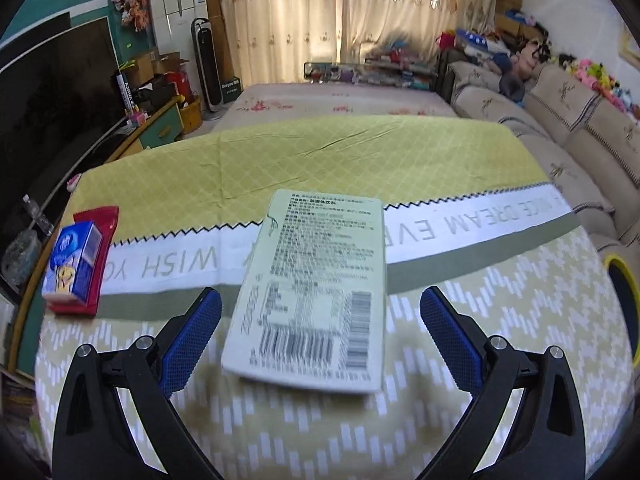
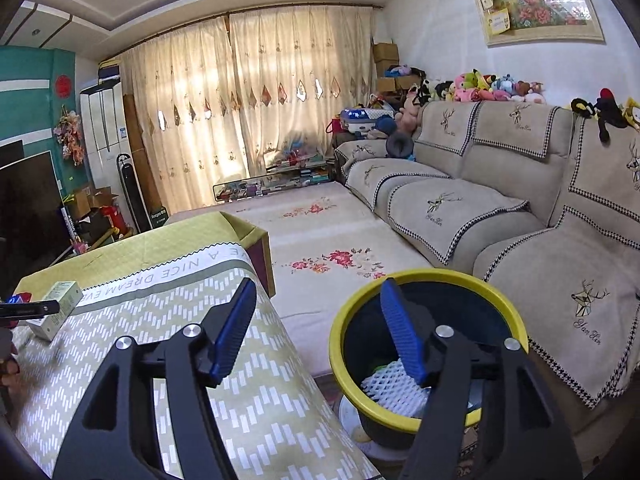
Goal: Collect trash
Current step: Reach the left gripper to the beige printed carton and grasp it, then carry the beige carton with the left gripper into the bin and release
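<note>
A pale green carton (image 1: 316, 292) with printed text and barcodes lies flat on the cloth-covered table (image 1: 460, 360). My left gripper (image 1: 320, 308) is open, its blue pads either side of the carton's near end, not touching it. The carton also shows far left in the right wrist view (image 2: 56, 308). My right gripper (image 2: 318, 320) is open and empty, held over the table's right edge beside a yellow-rimmed dark bin (image 2: 504, 308). White foam netting (image 2: 390, 386) lies inside the bin.
A blue tissue pack (image 1: 74, 264) sits on a red packet (image 1: 98, 236) at the table's left edge. A beige sofa (image 2: 500, 208) runs along the right. A floral floor mat (image 2: 320, 240) lies between table and sofa. A TV (image 1: 52, 100) stands at left.
</note>
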`<state>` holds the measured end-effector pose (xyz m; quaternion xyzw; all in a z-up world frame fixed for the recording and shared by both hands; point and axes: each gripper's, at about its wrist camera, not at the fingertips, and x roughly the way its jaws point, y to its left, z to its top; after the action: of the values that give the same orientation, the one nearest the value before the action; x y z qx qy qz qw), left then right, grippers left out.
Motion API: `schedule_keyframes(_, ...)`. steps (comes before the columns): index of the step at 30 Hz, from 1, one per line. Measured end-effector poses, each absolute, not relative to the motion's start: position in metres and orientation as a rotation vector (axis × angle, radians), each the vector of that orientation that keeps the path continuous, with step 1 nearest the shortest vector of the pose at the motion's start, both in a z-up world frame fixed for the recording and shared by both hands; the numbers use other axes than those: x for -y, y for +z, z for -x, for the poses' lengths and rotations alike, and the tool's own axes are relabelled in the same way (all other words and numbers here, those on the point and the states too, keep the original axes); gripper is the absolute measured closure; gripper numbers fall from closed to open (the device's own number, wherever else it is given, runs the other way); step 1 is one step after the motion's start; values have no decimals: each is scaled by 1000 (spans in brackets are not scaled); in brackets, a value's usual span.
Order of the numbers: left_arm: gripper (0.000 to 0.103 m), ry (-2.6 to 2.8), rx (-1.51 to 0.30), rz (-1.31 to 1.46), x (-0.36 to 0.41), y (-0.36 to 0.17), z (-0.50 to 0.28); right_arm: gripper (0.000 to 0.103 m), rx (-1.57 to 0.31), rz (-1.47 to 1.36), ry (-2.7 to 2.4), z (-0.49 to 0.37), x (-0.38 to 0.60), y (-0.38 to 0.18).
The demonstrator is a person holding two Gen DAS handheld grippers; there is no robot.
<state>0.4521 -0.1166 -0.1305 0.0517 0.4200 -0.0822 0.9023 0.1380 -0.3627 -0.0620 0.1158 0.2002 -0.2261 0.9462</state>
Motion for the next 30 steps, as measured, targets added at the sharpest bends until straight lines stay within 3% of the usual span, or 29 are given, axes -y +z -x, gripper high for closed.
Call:
schedule_keyframes(10, 8, -185, -983, -168, 126, -152, -487, 41, -423, -262, -466, -140, 373, -63)
schedule_keyframes(12, 13, -194, -980, -159, 127, -152, -489, 40, -425, -254, -467, -141, 372, -62)
schedule_keyframes(15, 32, -210, -976, -148, 128, -148, -490, 40, -425, -257, -467, -142, 371, -62)
schedule_keyframes(24, 32, -279, -957, -172, 158, -134, -466, 40, -382, -314, -460, -131, 379, -63)
schedule_keyframes(30, 32, -410, -899, -222, 224, -102, -424, 40, -388, -379, -418, -114, 394, -65)
